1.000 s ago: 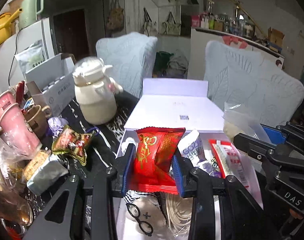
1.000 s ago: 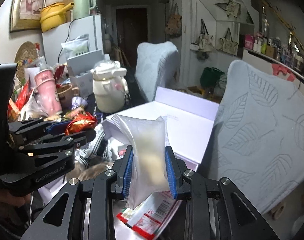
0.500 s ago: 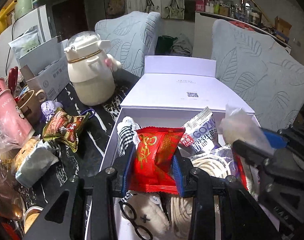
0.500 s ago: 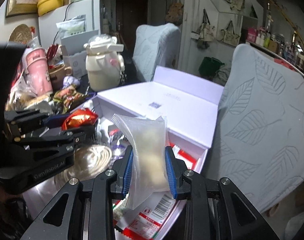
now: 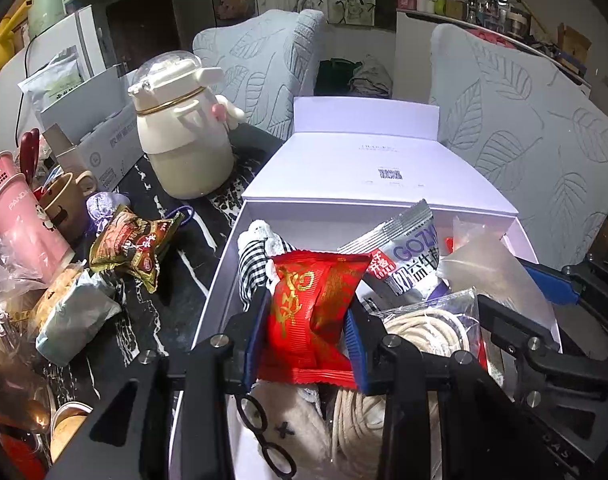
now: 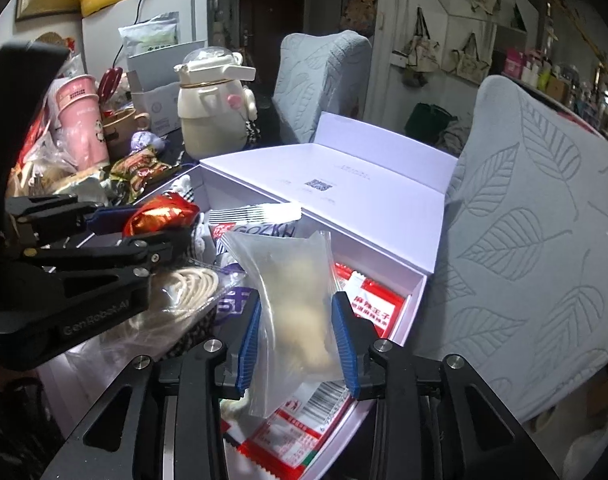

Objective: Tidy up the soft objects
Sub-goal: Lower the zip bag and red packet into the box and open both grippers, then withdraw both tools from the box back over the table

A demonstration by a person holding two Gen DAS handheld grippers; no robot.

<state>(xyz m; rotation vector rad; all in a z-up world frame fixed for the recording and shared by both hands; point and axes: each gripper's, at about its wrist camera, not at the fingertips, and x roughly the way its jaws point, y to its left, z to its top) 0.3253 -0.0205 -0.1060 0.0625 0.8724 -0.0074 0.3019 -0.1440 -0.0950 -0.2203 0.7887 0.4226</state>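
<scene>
Left wrist view
Left gripper: closed narrowly on one red snack packet, which is pressed between both blue pads.
Red snack packet: crinkled foil with gold print, held upright above the near end of the white box.
Counted inside the box: one silver pouch, one bagged cord coil, one plush toy with glasses.
Left of the box: one brown snack packet, one cream kettle.

Right wrist view
Right gripper: its jaws have just been opening, and one clear bag is seen between the pads, still touched by them.
Clear bag: translucent, with pale contents, over the box's right end, above one red-and-white packet.
</scene>
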